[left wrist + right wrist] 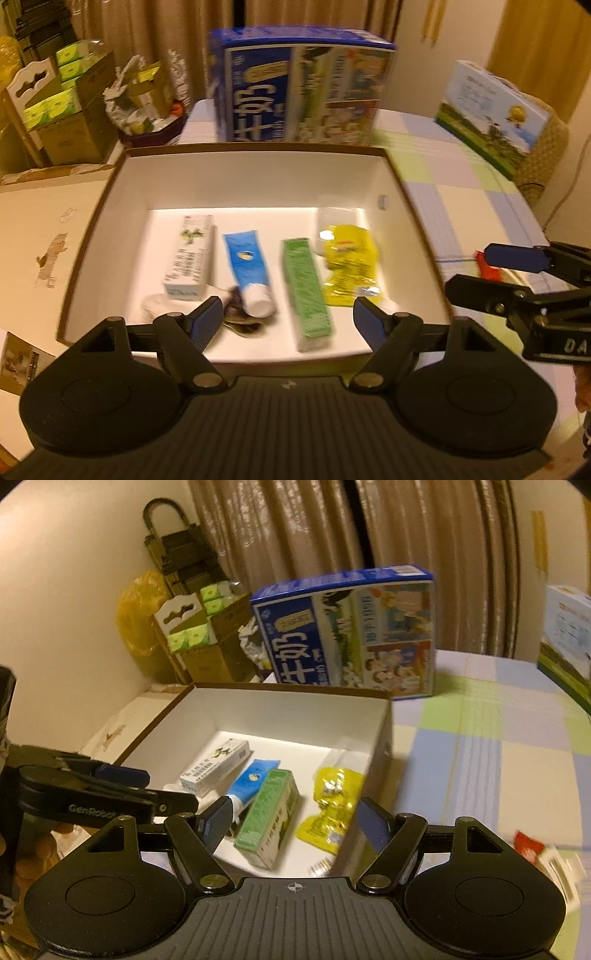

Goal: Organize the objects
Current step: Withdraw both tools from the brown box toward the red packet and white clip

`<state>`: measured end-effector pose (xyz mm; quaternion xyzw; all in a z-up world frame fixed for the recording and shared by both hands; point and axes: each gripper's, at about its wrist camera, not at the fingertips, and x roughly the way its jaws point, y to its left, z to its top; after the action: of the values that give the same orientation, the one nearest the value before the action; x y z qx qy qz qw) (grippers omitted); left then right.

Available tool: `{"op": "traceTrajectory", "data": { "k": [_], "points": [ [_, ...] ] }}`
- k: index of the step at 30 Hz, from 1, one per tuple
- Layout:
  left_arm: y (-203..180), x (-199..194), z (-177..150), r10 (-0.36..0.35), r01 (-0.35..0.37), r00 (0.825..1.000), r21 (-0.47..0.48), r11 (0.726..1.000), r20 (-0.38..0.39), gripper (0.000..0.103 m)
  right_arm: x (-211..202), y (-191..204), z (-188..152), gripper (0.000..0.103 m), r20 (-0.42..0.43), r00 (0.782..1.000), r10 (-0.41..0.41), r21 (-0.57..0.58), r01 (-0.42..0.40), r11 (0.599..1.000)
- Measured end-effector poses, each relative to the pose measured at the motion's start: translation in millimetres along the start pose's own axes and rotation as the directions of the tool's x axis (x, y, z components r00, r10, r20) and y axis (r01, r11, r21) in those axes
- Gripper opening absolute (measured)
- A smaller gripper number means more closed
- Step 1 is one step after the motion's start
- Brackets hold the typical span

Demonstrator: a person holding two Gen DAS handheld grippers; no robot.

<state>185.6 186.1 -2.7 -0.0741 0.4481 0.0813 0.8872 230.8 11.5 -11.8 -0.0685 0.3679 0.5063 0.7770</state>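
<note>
While both grippers hover spread wide and empty, the white box (258,177) at frame centre holds the sorted items.

Across its floor, from left to right in the left wrist view, lie a white carton (190,256), a blue tube (246,266), a green carton (306,291) and a yellow packet (349,264), side by side. Left gripper (286,319) sits low in the frame over the box's near edge, gripping nothing; right gripper (295,821) does likewise in its own view. Behind the box, at upper centre, stands a blue milk carton box (299,85) on the checked tablecloth (454,184). A red wrapper (530,845) lies blurred at lower right.
</note>
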Motion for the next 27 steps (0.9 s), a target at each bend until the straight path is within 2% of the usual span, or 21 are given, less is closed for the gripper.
{"op": "traceTrajectory", "data": {
  "k": [7, 21, 27],
  "points": [
    [-50, -14, -20, -0.064, 0.065, 0.998, 0.028, 0.998, -0.013, 0.074, -41, -34, -20, 0.071, -0.002, 1.000, -0.027, 0.053, 0.027, 0.998],
    [-130, -4, -48, -0.146, 0.152, 0.986, 0.077, 0.985, -0.084, 0.076, -105, -92, -60, 0.073, 0.010, 0.999, -0.042, 0.100, 0.040, 0.994],
    [-161, 4, -52, -0.175, 0.185, 0.979, 0.094, 0.978, -0.107, 0.076, -123, -118, -72, 0.082, 0.006, 0.998, -0.062, 0.132, 0.061, 0.989]
  ]
}}
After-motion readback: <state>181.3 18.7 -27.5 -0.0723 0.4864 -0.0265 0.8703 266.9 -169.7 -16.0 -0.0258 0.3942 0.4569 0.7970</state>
